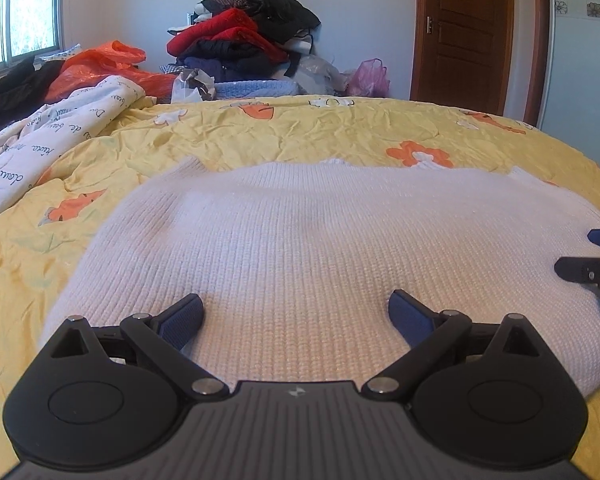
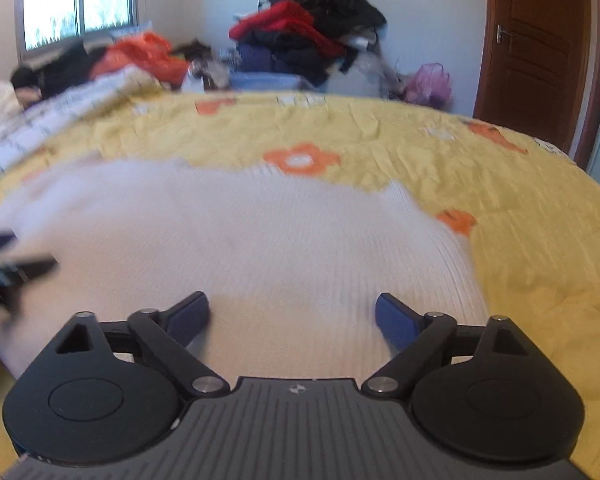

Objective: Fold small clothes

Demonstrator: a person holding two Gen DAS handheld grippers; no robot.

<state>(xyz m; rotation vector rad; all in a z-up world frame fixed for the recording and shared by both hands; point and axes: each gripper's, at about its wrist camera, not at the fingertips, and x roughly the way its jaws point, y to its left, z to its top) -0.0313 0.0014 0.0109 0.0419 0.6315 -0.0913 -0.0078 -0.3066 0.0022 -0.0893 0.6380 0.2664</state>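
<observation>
A white knitted sweater (image 1: 300,248) lies flat on the bed (image 1: 260,136), spread over a yellow quilt with orange flowers, its far edge toward the wall and its near edge just under the two tools. It looks laid out wide and smooth so that a fold can be started from the near side.

The left hand-held gripper (image 1: 296,316) hangs low over the near part of the sweater, tilted downward, its blue pads spread wide with nothing between them but the knit below. The right hand-held gripper (image 2: 292,316) is over the other half of the sweater, its jaws also standing wide apart and empty; its view is blurred. Each tool shows at the edge of the other's view, so they sit side by side, one per half of the garment, which suits taking both sides at once.

I would judge that no fold has been made yet and a grasp of the near hem or sides comes next.

Behind the bed, a pile of dark and red clothes (image 1: 244,28) is stacked against the wall, well apart from the work, with a brown door (image 1: 468,32) to the right.
</observation>
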